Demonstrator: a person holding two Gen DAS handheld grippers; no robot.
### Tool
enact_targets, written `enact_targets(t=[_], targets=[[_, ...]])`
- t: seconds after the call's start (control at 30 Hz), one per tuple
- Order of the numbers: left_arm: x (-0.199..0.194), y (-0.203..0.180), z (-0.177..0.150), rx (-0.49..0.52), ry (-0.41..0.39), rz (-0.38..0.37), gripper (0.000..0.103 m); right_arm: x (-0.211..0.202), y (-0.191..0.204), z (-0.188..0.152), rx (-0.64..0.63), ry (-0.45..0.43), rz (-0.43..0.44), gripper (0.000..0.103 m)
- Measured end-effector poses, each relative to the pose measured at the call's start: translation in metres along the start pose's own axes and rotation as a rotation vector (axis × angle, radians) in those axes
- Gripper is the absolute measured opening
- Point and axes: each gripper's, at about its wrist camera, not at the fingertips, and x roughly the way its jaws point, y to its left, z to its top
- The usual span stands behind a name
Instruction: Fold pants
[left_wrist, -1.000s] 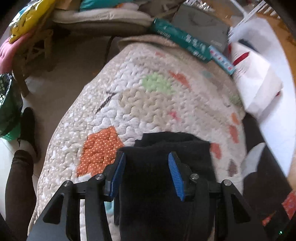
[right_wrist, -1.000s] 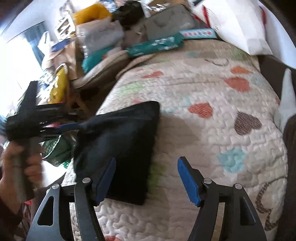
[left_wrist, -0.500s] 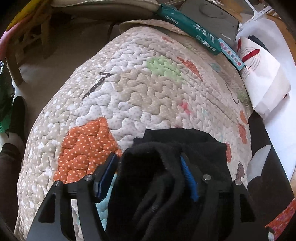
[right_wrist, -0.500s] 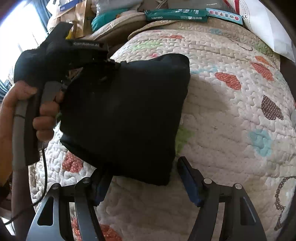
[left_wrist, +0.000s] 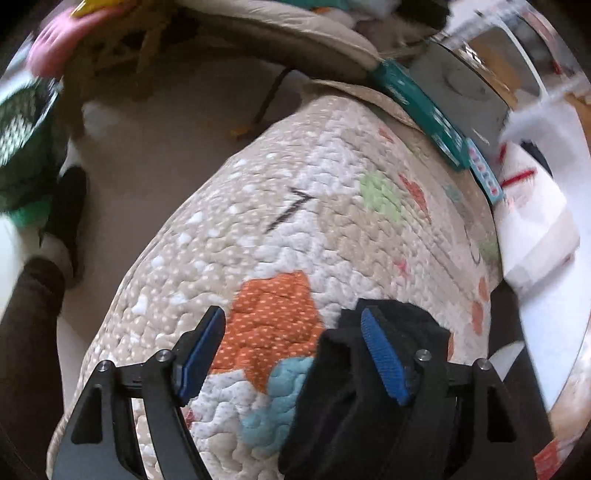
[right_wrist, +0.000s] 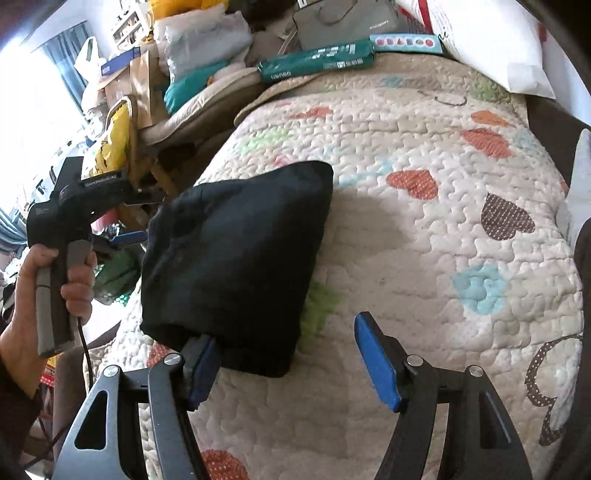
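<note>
The black pants lie as a folded bundle on the heart-patterned quilt. In the left wrist view my left gripper has its jaws opening. The quilt's orange heart shows between its pads, and the pants bunch around its right finger only. A hand holds that gripper's black body at the bundle's far left corner. My right gripper is open at the bundle's near edge. Its left finger sits against the cloth's hem, and its right finger is over bare quilt.
A green pack, a grey bag and a white pillow line the bed's far end. Piled clothes and bags crowd the left side. A person's dark leg and foot stand on the floor beside the bed.
The left gripper's jaws widened and slid left off the pants, which it had pinched and lifted. The bundle now rests lower on the quilt. The right gripper's jaws stayed equally wide.
</note>
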Motion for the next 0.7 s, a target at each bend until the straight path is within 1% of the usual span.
enact_targets(t=[0.1, 0.17, 0.2, 0.23, 0.3, 0.37, 0.43, 0.5, 0.57, 0.6, 0.7], targets=[[0.007, -0.017, -0.005, 0.068, -0.004, 0.028, 0.075, 0.002, 0.006, -0.001, -0.027, 0.004, -0.009, 0.074], [0.009, -0.02, -0.008, 0.086, -0.006, 0.052, 0.075, 0.006, 0.008, -0.003, -0.046, 0.039, -0.006, 0.074], [0.007, -0.02, -0.009, 0.084, -0.005, 0.05, 0.075, 0.008, 0.009, -0.004, -0.055, 0.063, 0.0, 0.074], [0.004, -0.019, -0.009, 0.082, -0.004, 0.039, 0.075, 0.01, 0.009, -0.005, -0.063, 0.087, 0.006, 0.074], [-0.009, -0.021, -0.012, 0.097, -0.007, -0.017, 0.075, 0.007, 0.014, -0.011, -0.079, 0.129, 0.039, 0.074], [-0.021, -0.024, -0.02, 0.144, -0.006, -0.077, 0.076, -0.001, 0.015, -0.012, -0.077, 0.128, 0.082, 0.074], [-0.024, -0.028, -0.029, 0.187, 0.026, -0.129, 0.076, -0.012, 0.014, -0.007, -0.058, 0.114, 0.122, 0.074], [-0.022, -0.027, -0.037, 0.211, 0.057, -0.157, 0.076, -0.019, 0.01, 0.0, -0.041, 0.1, 0.13, 0.074], [-0.015, -0.021, -0.042, 0.205, 0.079, -0.164, 0.077, -0.023, 0.005, 0.009, -0.025, 0.088, 0.132, 0.074], [-0.009, -0.018, -0.043, 0.187, 0.091, -0.167, 0.077, -0.024, 0.0, 0.015, -0.01, 0.088, 0.132, 0.074], [0.01, -0.016, -0.041, 0.153, 0.13, -0.205, 0.077, -0.014, -0.012, 0.035, 0.029, 0.104, 0.131, 0.074]])
